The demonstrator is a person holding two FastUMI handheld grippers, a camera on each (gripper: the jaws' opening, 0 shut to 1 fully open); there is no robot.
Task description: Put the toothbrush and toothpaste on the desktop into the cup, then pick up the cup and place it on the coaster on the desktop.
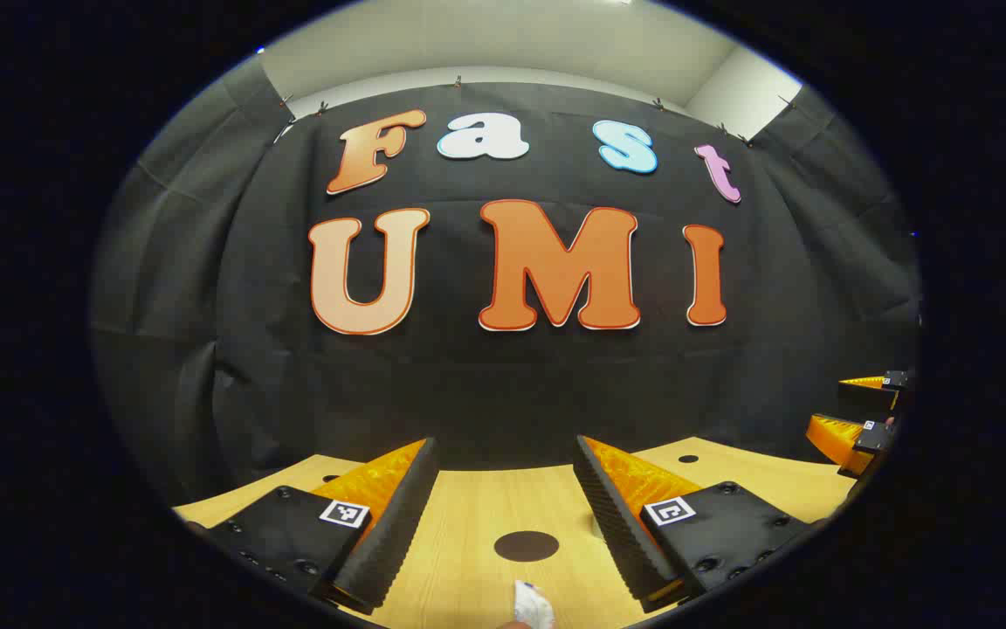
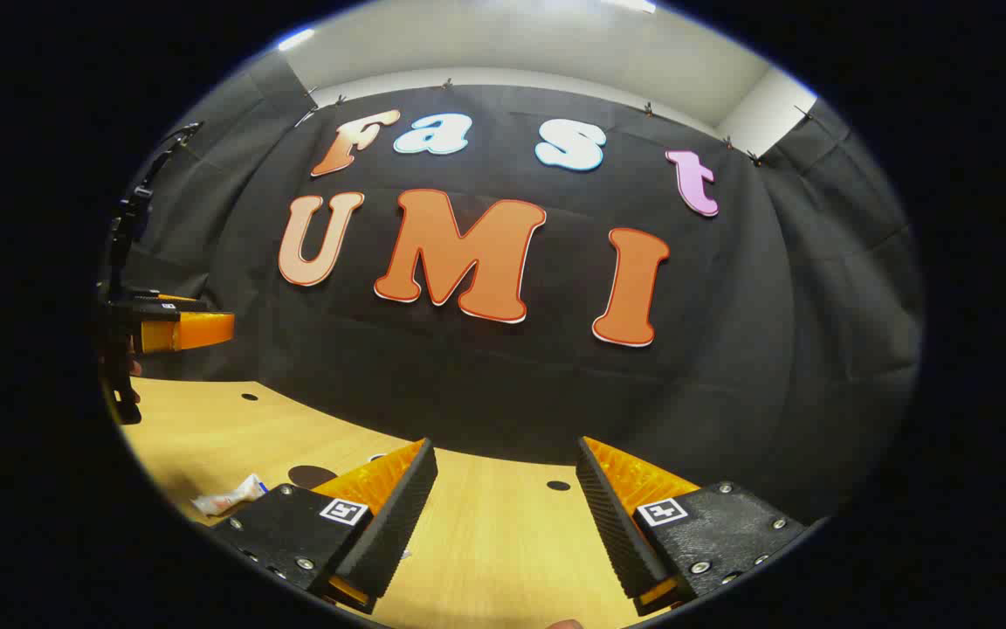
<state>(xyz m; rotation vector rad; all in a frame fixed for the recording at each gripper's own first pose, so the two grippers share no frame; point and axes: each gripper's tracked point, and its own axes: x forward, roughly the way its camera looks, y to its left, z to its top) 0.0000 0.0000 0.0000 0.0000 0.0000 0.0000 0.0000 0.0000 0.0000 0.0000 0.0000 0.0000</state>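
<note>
Toothpaste (image 2: 228, 498) on desktop (image 2: 485, 542) | coaster (image 1: 526, 546) bare | both tools agape

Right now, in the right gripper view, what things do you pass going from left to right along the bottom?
Other gripper → toothpaste tube → dark round coaster → left finger → small dark hole → right finger.

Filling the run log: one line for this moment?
left gripper open | right gripper open | white toothpaste tube lying on wooden desktop | nothing held
</note>
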